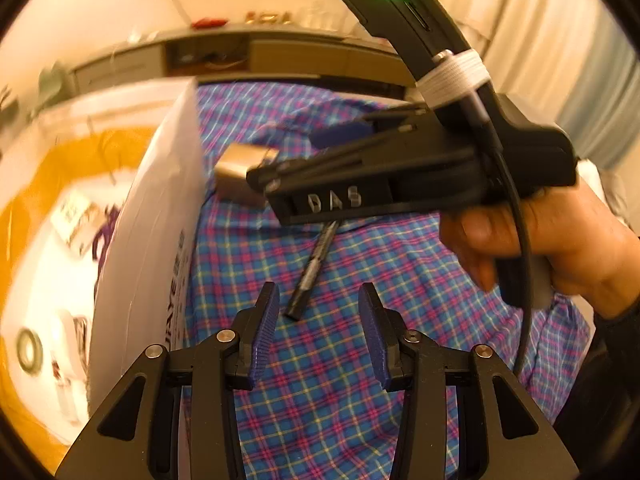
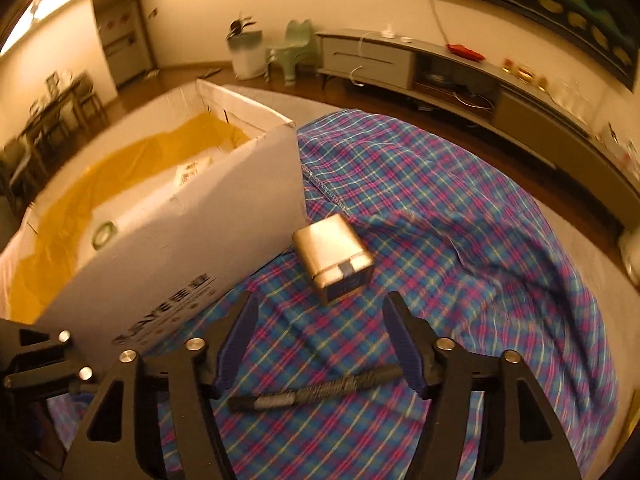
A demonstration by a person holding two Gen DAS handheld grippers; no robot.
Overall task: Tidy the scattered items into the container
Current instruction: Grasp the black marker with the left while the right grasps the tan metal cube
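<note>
**Right wrist view: both tools empty over the plaid cloth, pen and small box not yet in the carton**

Right wrist view shows the right tool (image 2: 320,344) spread wide and empty, its blue pads either side of a dark pen (image 2: 316,394) that lies crosswise on the plaid cloth (image 2: 460,220). Just beyond stands a small metallic box (image 2: 332,258), near the corner of the white cardboard carton (image 2: 192,240). The carton is open, lined with yellow, and already holds a few small items.

The left tool (image 1: 318,332) is also empty, its jaws partly apart, with the pen's end (image 1: 312,268) just ahead of its pads and the carton wall close on its left.

Judged from this, the step in hand is a pick-up. The pen looks thin and may roll, so the pads should close across its barrel, square to its length, and press close to the cloth without pinching a fold. The box suits the wide right tool, gripped on two flat opposite faces.

Room is tight: the two tools crowd the same patch, so one should act at a time. The carton wall stands tall; a held item should clear its rim before crossing. The cloth's right side is free and wrinkled.
</note>
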